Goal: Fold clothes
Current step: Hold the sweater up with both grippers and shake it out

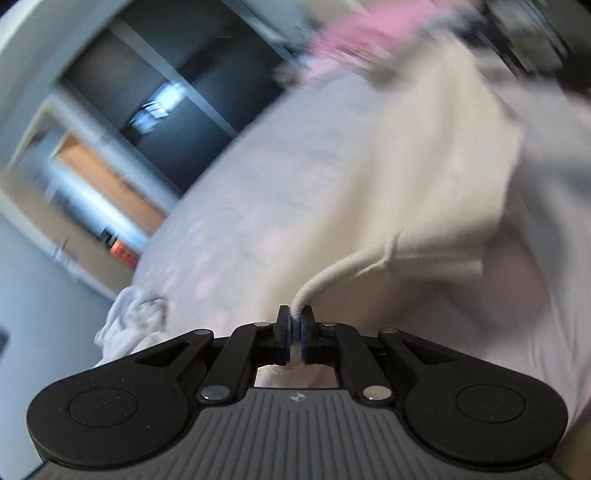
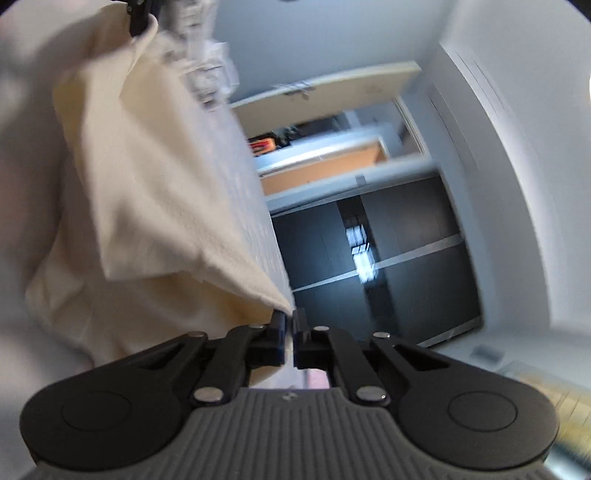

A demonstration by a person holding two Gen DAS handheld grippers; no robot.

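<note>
Left claw (image 1: 294,332) clenched on ribbed hem of cream garment (image 1: 424,177); cloth stretches away from my fingers over pale bedspread (image 1: 258,192). Right claw (image 2: 289,338) pinches pointed corner of same cream garment (image 2: 155,192), fabric hanging between both grips. Pink clothing (image 1: 369,29) lies at far end of bed, blurred. White crumpled cloth (image 1: 133,321) sits at bed edge, left of my left claw. Dark wardrobe (image 2: 399,251) beyond.

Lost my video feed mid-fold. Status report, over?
Left gripper shut on cream garment hem. Right gripper shut on its corner. Garment lifted over the bed; pink clothes beyond, nothing blocking.
</note>
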